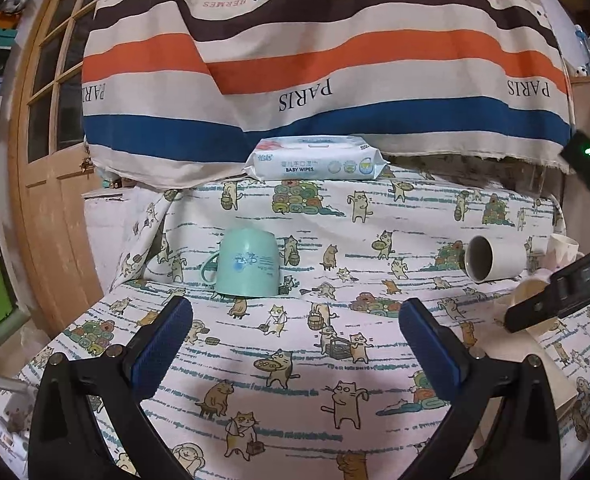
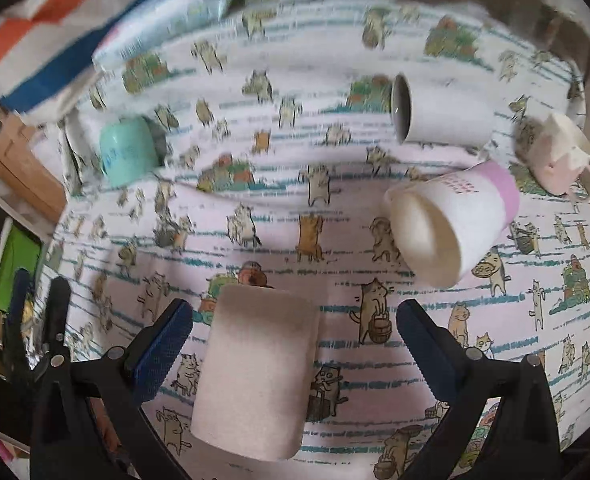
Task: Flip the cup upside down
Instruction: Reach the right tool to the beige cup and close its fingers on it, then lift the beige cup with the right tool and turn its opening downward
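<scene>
The right hand-held gripper stands wide, its blue pads clear of everything. Between its fingers, nearer the left one, a pale pink cup stands bottom up on the cat-print cloth covering the tabletop; neither finger touches it. At two o'clock from it a white cup with a lilac band lies on its side, mouth toward the camera. Beyond that, at one o'clock, a white cup with a dark inside also lies on its side, and a cream mug sits tilted at the far right. A mint green mug is far off at ten o'clock.

The left hand-held gripper is also spread wide and holds nothing, hovering over the cloth. The mint green mug stands upside down at eleven o'clock, handle to the left. A pack of baby wipes lies at twelve o'clock beneath a striped hanging sheet.
</scene>
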`<state>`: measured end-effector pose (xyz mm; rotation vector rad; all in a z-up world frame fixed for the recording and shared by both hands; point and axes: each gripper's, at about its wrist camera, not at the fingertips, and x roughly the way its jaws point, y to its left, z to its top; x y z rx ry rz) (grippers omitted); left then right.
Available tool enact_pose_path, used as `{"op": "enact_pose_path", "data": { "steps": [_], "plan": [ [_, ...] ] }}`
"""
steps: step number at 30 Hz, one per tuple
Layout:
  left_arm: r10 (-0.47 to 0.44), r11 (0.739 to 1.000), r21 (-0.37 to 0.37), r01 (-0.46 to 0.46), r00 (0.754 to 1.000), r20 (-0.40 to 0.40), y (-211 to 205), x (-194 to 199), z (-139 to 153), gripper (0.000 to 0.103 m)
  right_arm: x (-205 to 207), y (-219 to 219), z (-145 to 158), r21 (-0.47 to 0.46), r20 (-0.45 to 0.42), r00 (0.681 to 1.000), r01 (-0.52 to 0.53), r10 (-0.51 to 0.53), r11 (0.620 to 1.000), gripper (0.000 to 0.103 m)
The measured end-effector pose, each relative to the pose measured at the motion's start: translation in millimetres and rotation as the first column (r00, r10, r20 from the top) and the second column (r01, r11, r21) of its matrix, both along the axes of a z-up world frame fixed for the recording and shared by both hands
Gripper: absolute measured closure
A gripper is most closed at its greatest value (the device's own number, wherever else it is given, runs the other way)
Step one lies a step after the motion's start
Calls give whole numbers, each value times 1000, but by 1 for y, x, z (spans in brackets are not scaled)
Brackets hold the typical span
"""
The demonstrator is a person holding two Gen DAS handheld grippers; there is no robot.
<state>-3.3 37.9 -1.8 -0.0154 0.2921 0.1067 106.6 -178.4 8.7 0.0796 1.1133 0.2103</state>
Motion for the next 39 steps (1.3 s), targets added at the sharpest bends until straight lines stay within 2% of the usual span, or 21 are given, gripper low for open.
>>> {"op": "enact_pose_path", "data": {
  "steps": [5, 12, 17, 23, 30, 39],
  "plan": [
    [-22, 1000, -2, 22, 1000, -1, -1, 0, 0, 0, 17, 6, -19, 21, -92, 996, 6, -4, 1000, 4],
    [-21, 1000, -3, 21, 1000, -2, -2, 0, 0, 0, 27, 22, -32, 19, -158, 987, -16, 19, 1000, 7],
    [-20, 1000, -3, 20, 1000, -6, -2, 1, -1, 0, 32, 23, -39, 6, -181, 983, -4, 5, 1000, 14],
    [-20, 1000, -3, 20, 1000, -6, -2, 1, -1, 0, 33, 26, -45, 30, -217, 976, -12, 18, 999, 30],
    [-30, 1000, -2, 30, 1000, -9, -4, 1, -1, 0, 17, 24, -29, 36, -146, 989, 2, 4, 999, 34],
    [-36, 999, -4, 36, 999, -12, -4, 1, -2, 0, -7, 16, 10, 19, -9, 1000, 1, -1, 1000, 34]
  ]
}}
